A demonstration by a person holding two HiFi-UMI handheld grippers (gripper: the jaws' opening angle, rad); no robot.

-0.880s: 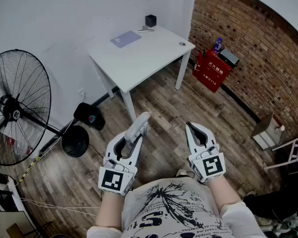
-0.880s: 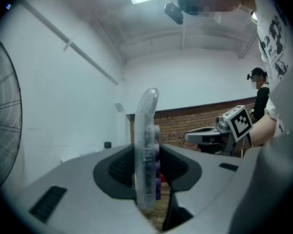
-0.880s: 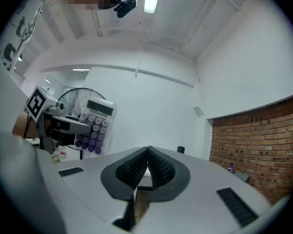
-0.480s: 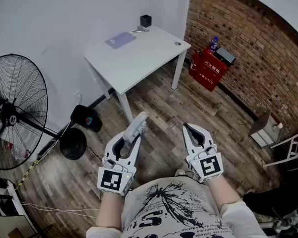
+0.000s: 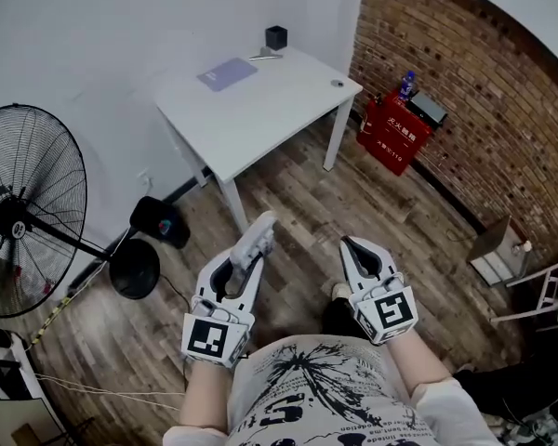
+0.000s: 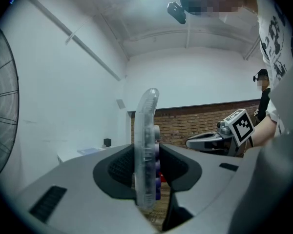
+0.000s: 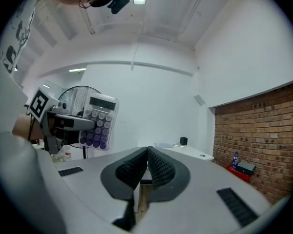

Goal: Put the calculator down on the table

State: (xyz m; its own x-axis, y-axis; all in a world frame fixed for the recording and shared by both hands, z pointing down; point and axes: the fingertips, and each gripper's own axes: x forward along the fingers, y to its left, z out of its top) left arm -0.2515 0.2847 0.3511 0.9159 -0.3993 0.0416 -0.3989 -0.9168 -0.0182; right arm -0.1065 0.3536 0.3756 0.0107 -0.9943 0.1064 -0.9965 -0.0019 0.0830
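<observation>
My left gripper (image 5: 246, 254) is shut on a clear calculator with purple keys (image 5: 256, 238), held on edge above the wooden floor. In the left gripper view the calculator (image 6: 147, 150) stands upright between the pads, edge-on. The right gripper view shows its keypad face (image 7: 99, 123) off to the left. My right gripper (image 5: 357, 248) is shut with nothing in it, level beside the left one; its pads (image 7: 147, 168) meet. The white table (image 5: 260, 110) stands ahead against the wall, well beyond both grippers.
On the table lie a purple pad (image 5: 226, 72), a small black box (image 5: 276, 36) and a small round thing (image 5: 338, 84). A big standing fan (image 5: 23, 216) is at the left, a dark bag (image 5: 160, 221) by the wall, a red box (image 5: 395, 128) against the brick wall.
The view has shifted slightly; the table sits a little nearer and lower in the picture. Both grippers keep their hold and their places beside each other.
</observation>
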